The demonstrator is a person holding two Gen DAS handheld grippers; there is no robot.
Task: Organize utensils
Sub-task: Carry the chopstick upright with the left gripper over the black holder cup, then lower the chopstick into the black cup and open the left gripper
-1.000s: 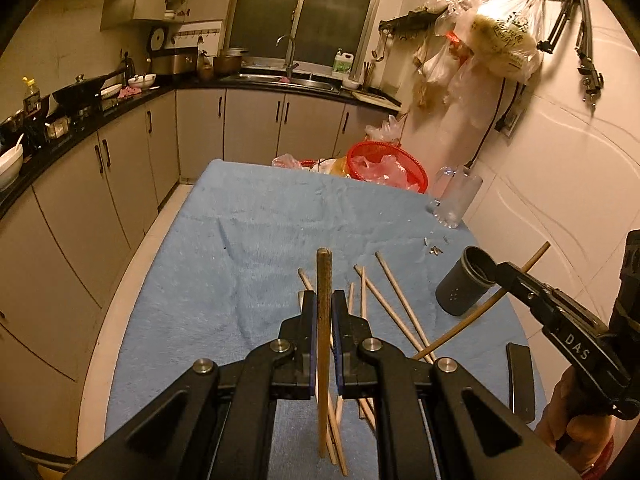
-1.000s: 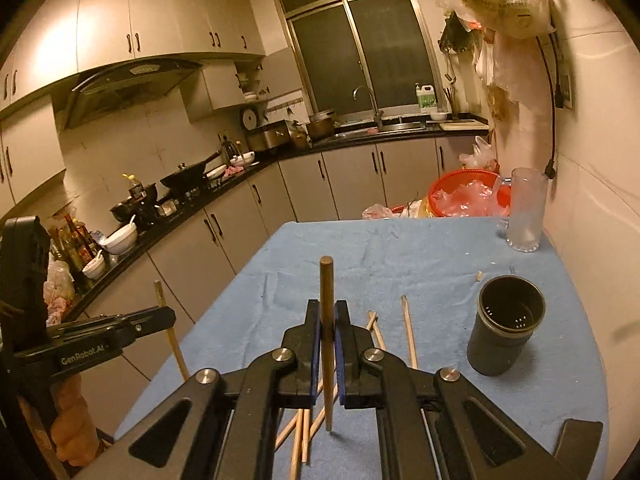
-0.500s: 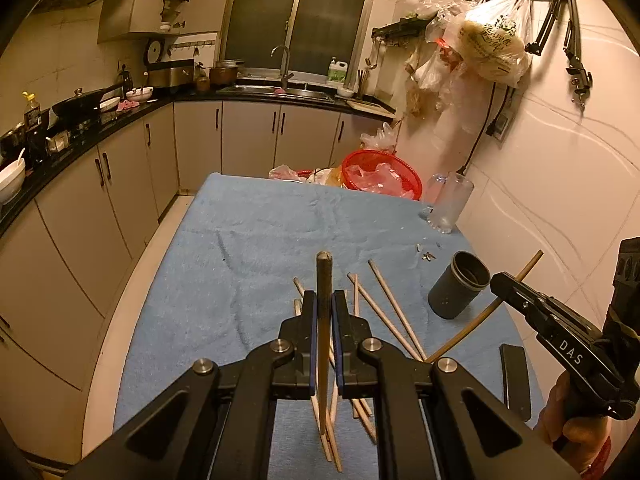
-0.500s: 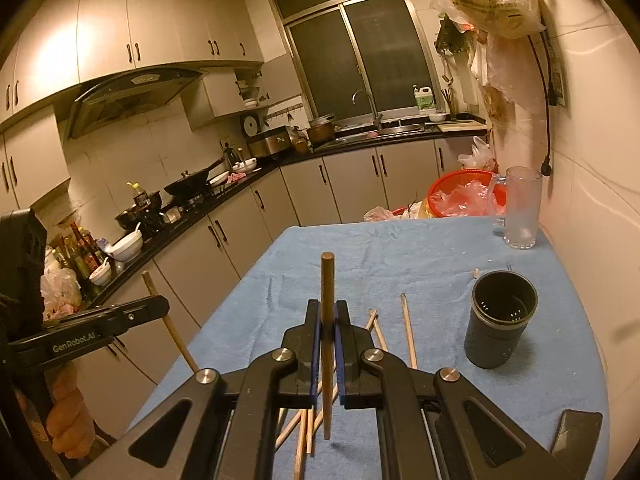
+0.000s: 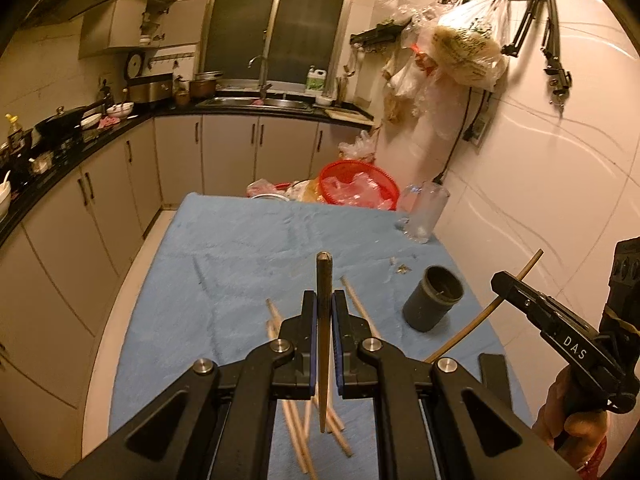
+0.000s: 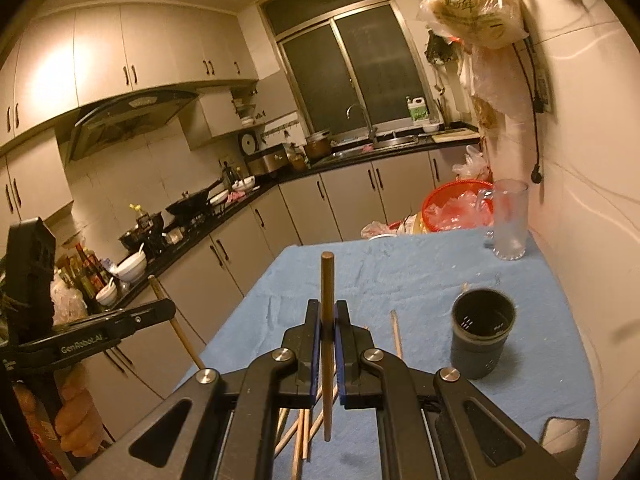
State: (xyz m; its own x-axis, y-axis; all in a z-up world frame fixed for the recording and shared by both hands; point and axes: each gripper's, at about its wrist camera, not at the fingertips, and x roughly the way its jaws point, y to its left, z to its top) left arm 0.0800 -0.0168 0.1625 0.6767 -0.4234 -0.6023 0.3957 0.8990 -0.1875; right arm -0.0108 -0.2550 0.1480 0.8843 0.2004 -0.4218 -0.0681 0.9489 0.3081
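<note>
My left gripper (image 5: pixel 324 304) is shut on a dark wooden chopstick (image 5: pixel 322 276) that stands upright between its pads, above the blue cloth (image 5: pixel 240 264). My right gripper (image 6: pixel 327 312) is shut on a brown chopstick (image 6: pixel 327 276), also upright. In the left wrist view the right gripper (image 5: pixel 516 286) holds its chopstick slanted, to the right of the dark cup (image 5: pixel 434 298). The left gripper (image 6: pixel 160 312) shows at the left of the right wrist view, off the table's edge. The empty dark cup (image 6: pixel 480 328) stands upright. Several loose chopsticks (image 5: pixel 298 432) (image 6: pixel 300 428) lie below both grippers.
A glass mug (image 5: pixel 424 216) (image 6: pixel 508 220) and a red basket (image 5: pixel 356 188) with plastic stand at the table's far end. A flat black object (image 5: pixel 494 376) (image 6: pixel 564 436) lies near the right edge by the wall. Kitchen cabinets run along the left.
Both grippers have risen and drawn back from the table, each still holding its chopstick. The cup and loose chopsticks now look farther below.
</note>
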